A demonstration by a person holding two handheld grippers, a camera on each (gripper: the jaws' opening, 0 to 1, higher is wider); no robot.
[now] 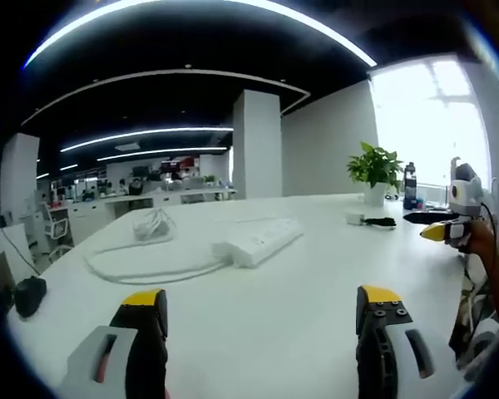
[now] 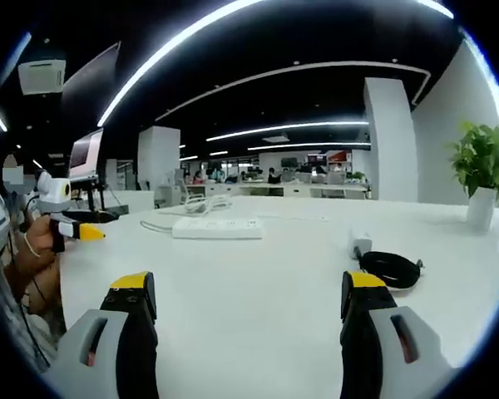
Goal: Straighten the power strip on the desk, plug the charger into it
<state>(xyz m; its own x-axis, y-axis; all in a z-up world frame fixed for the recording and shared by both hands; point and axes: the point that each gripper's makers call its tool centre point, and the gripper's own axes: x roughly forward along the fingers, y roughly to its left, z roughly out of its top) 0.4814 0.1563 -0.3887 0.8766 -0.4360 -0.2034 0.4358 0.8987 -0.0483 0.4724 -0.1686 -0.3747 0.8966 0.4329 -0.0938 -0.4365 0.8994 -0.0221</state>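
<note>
step: nothing grabbed yet, power strip [image 1: 258, 240] sits askew on the desk [image 1: 299, 316]
left gripper [image 1: 262, 312]: released, short of strip
right gripper [image 2: 248, 291]: released, empty
charger [image 2: 362, 245]: right of strip, black cable [image 2: 391, 268] coiled alongside
next: probably square up the strip

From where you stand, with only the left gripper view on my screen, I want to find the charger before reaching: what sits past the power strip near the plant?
Observer: In the right gripper view, a white charger lies with its coiled black cable beside it.
Operator: Is the right gripper ready to take it?
Observer: The right gripper has its jaws wide apart and empty, above the desk.
Operator: And the power strip?
Observer: The power strip lies flat, farther off than the charger.
</note>
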